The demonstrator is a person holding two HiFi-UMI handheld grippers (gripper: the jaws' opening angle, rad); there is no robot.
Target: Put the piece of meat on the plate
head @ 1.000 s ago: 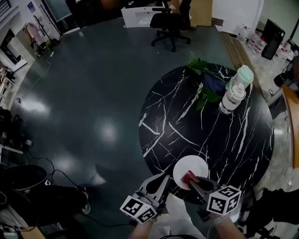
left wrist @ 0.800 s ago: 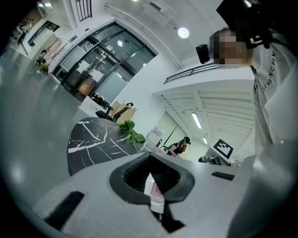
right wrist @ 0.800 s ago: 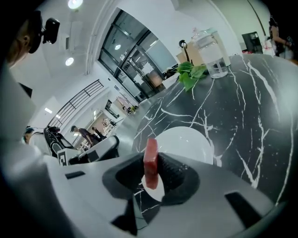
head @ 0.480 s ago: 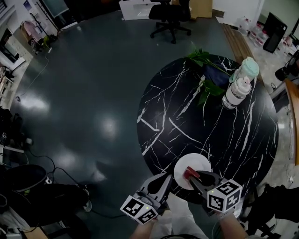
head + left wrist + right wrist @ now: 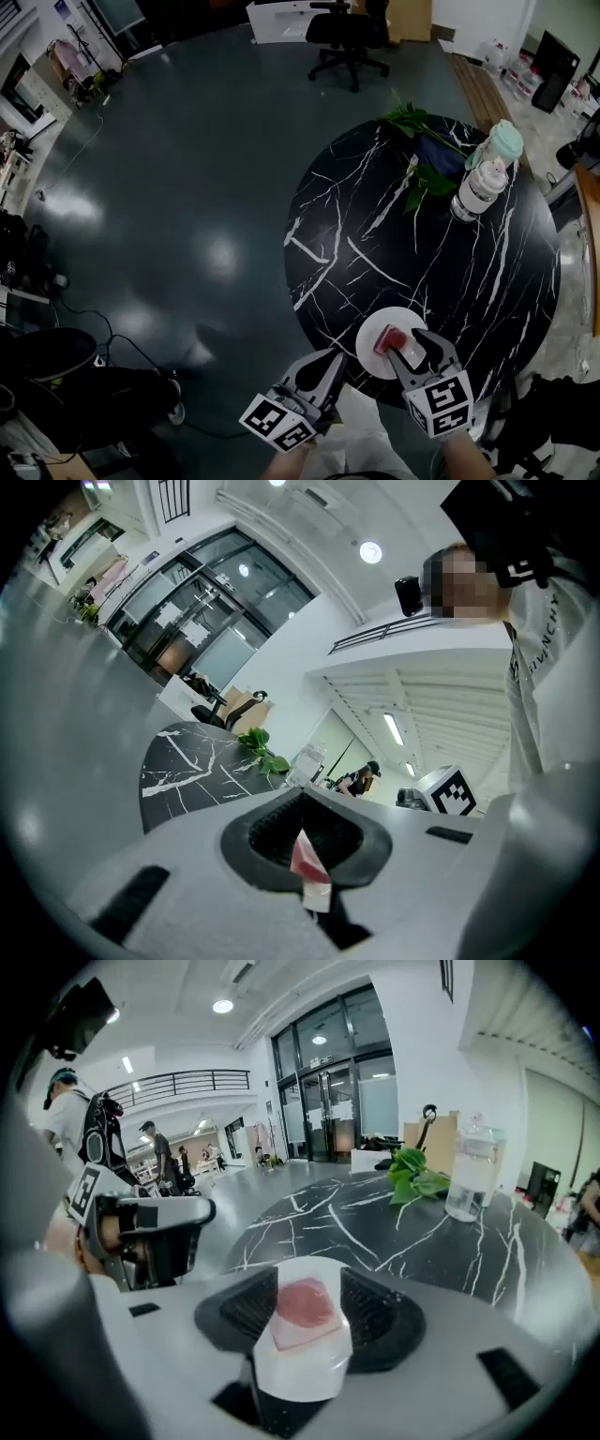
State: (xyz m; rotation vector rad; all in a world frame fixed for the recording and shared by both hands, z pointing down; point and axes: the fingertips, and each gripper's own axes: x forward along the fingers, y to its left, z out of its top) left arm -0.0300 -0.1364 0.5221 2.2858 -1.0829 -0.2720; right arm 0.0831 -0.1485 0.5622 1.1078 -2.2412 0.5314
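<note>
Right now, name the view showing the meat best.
The right gripper view: the piece of meat lies close and whole on the plate. The head view shows it small; the left gripper view, just a pink sliver.

"GIVENCHY" down the person's white shirt (image 5: 551, 639)

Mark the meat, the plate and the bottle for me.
meat (image 5: 305, 1304), right gripper view, its pink middle.
plate (image 5: 298, 1377), right gripper view, bare white part near the rim.
bottle (image 5: 478, 190), head view, its clear body.
</note>
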